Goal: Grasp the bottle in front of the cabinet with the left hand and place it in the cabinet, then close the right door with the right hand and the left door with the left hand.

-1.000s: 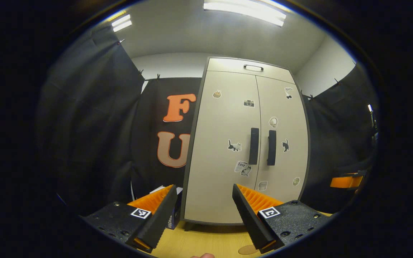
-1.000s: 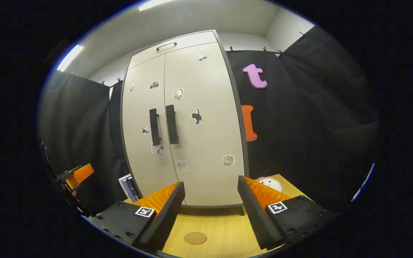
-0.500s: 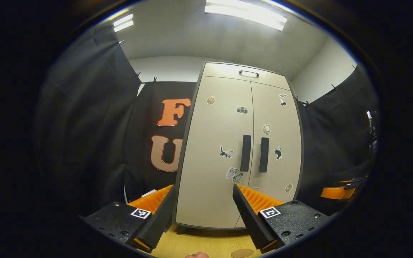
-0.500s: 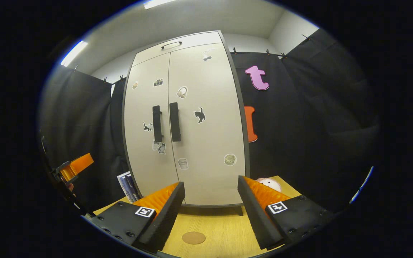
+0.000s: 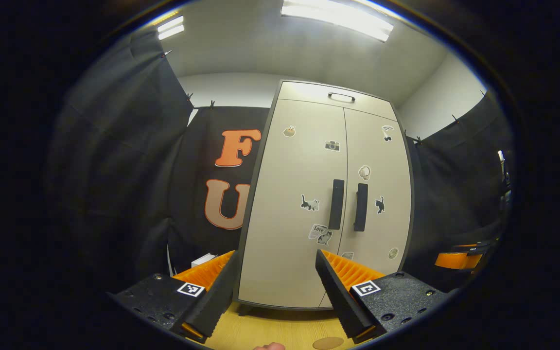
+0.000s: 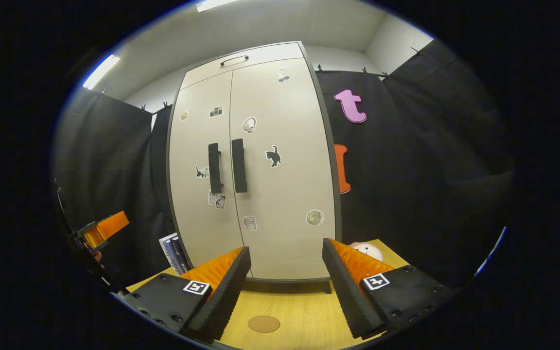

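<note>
Slightly shifted cabinet [image 5: 326, 194] framing was noted; both doors appeared shut. Left tongs [image 5: 270, 296] and right tongs [image 6: 285, 296] were held apart, empty. An unlatched door could have reopened.

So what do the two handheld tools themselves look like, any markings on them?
Each tool has two long wedge-shaped fingers with ribbed inner faces, set on blocky, rough-textured black bodies fixed with small screws. The left tool carries a square black-and-white coded marker on each body; the right tool has the same pair. No cables or sleeves can be seen.
</note>
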Demonstrator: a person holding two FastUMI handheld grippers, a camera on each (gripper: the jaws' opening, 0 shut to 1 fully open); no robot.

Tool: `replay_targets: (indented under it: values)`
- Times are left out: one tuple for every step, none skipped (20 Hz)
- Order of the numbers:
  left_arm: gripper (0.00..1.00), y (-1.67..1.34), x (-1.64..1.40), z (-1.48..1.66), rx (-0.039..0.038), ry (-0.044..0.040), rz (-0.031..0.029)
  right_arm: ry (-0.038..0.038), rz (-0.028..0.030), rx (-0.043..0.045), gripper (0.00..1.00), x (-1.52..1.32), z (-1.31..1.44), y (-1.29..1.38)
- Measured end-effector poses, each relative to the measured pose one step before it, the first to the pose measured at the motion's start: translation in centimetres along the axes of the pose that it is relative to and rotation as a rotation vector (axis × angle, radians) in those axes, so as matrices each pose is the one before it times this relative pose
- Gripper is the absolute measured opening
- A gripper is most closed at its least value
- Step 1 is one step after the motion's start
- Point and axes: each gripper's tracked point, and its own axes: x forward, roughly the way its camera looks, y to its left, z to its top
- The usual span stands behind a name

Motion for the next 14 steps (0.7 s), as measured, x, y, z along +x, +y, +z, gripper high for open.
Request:
replay_targets:
  values:
    - [0.95, 0.098, -0.018, -0.107, -0.00236, 0.00088, 0.00155, 0.00111, 0.00205, 0.0017, 0.98, 0.072, 0.04, 0.056]
    - [0.95, 0.156, -0.028, 0.006, -0.00072, -0.00072, 0.00329, 0.00219, 0.00167, 0.00327, 0.98, 0.026, -0.079, 0.063]
    - [0.95, 0.141, 0.05, 0.037, 0.00145, -0.00098, 0.00351, -0.00036, 0.00132, 0.00363, 0.98, 0.036, 0.061, -0.011]
    - [0.95, 0.094, 0.012, -0.027, 0.00118, -0.00094, 0.00324, -0.00116, 0.00052, 0.0027, 0.98, 0.069, 0.001, 0.038]
    - [0.95, 0.045, -0.001, 0.034, 0.00045, -0.0013, 0.00113, -0.00036, 0.00065, 0.00098, 0.98, 0.079, 0.032, 0.005]
    - [0.95, 0.026, 0.153, 0.029, -0.00083, -0.00138, 0.00031, 0.00056, -0.00006, -0.00018, 0.98, 0.08, -0.031, -0.02]
    - [0.95, -0.004, 0.051, -0.039, -0.00054, -0.00021, 0.00049, 0.00051, 0.00011, -0.00007, 0.98, -0.001, -0.045, 0.014]
    - [0.95, -0.01, 0.058, -0.02, -0.00083, 0.00046, -0.00015, -0.00034, 0.0003, 0.00025, 0.98, 0.035, -0.004, 0.022]
    - [0.95, -0.032, 0.031, -0.074, -0.00181, 0.00157, -0.00158, -0.00032, -0.00108, 0.00006, 0.98, -0.032, 0.005, -0.071]
    - [0.95, -0.096, 0.04, -0.072, -0.00246, 0.0018, -0.00131, -0.00028, -0.00065, -0.00037, 0.98, 0.022, -0.004, 0.018]
    - [0.95, -0.075, 0.025, -0.103, -0.00207, 0.00144, -0.00064, -0.00079, -0.00135, -0.00039, 0.98, 0.004, 0.04, -0.086]
    - [0.95, 0.026, 0.009, -0.019, -0.00146, 0.00012, -0.00029, -0.00088, -0.002, -0.0006, 0.98, 0.075, 0.003, -0.053]
    - [0.95, -0.015, -0.047, -0.055, -0.0003, 0.00009, -0.00047, -0.00085, -0.00117, -0.0003, 0.98, -0.078, 0.041, -0.057]
    - [0.95, 0.016, 0.143, 0.039, 0.00036, -0.00027, 0.00074, -0.00018, -0.00104, 0.00049, 0.98, 0.062, 0.006, 0.003]
